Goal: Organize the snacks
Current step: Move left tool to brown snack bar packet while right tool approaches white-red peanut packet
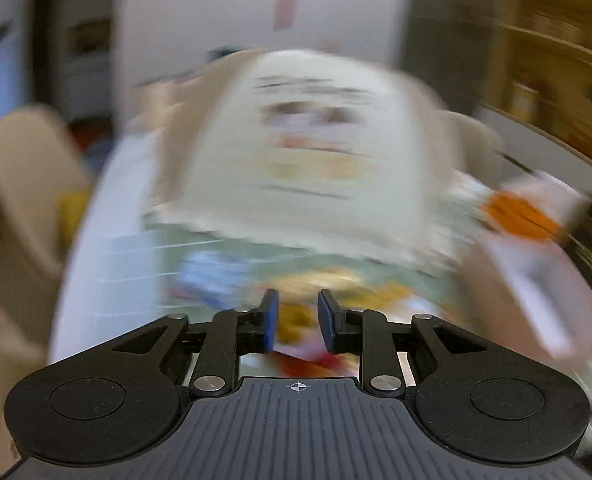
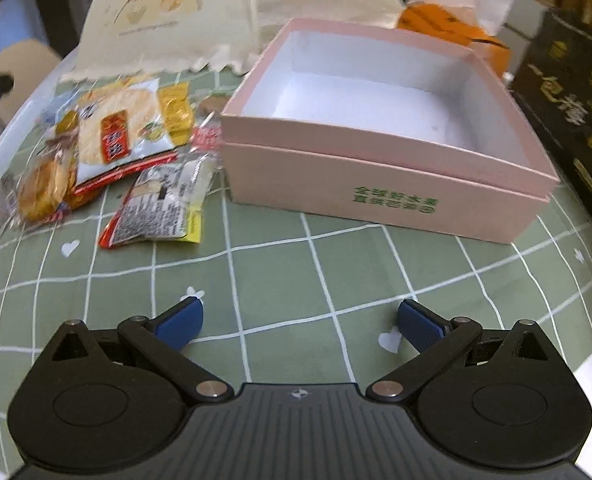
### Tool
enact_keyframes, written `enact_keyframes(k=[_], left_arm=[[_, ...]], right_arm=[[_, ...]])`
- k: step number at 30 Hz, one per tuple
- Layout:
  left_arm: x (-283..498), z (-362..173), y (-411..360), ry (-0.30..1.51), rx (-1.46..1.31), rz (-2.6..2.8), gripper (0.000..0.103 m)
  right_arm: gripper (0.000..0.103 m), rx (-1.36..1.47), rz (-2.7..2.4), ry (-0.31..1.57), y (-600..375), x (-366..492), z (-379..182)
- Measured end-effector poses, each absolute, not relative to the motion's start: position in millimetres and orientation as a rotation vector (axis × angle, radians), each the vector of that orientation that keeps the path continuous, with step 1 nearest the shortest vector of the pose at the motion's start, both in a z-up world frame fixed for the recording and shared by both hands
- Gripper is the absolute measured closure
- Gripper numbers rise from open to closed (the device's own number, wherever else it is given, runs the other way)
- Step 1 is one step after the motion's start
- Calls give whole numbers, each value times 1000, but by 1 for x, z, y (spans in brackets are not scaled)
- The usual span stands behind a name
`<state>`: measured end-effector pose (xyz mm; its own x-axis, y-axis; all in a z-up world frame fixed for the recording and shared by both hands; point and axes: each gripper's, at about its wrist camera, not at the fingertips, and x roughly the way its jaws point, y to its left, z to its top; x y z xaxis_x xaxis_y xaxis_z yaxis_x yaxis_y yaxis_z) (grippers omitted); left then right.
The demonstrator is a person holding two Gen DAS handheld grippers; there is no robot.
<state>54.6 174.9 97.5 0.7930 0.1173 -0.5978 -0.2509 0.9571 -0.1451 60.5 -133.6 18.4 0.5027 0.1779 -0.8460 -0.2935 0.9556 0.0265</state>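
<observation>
Your left view looks along its tool (image 1: 297, 324), tilted down, badly blurred. Your right view looks steeper over its tool (image 2: 299, 322), near the counter (image 2: 296, 264). Both show the bag (image 2: 168, 12).

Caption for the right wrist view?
Open right gripper above green checked tablecloth, facing empty pink box beside snack packets.

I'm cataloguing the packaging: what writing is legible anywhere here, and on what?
pink box: green print, seemingly "全球好水果" over "直供百果园".
black box: gold characters, too blurred.
snack packets: print too small.
paper bag: one line, too small.
Left wrist view: all blurred.
</observation>
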Motion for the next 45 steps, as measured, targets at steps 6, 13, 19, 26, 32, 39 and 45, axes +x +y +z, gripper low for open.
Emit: enact_keyframes(k=[6,13,19,26,32,39,45], left_arm=[[60,64,224,871,-365,309,76],[32,33,242,914,-578,409,75],[57,32,221,946,-490,309,72],[50,32,159,985,-148,56,56],[12,31,139,999,-24,-52,53],[-14,34,148,1024,-99,-56,54],[-8,34,146,1004,-157,3,54]], right_arm=[[13,-138,434,915,-121,48,59],[13,-238,437,789,-91,41,82],[13,-226,488,825,-78,38,76],[13,-215,376,784,-83,38,66],[13,-272,440,809,-59,58,49],[23,-275,509,859,-34,77,27],[43,-265,607,868,-43,47,37]])
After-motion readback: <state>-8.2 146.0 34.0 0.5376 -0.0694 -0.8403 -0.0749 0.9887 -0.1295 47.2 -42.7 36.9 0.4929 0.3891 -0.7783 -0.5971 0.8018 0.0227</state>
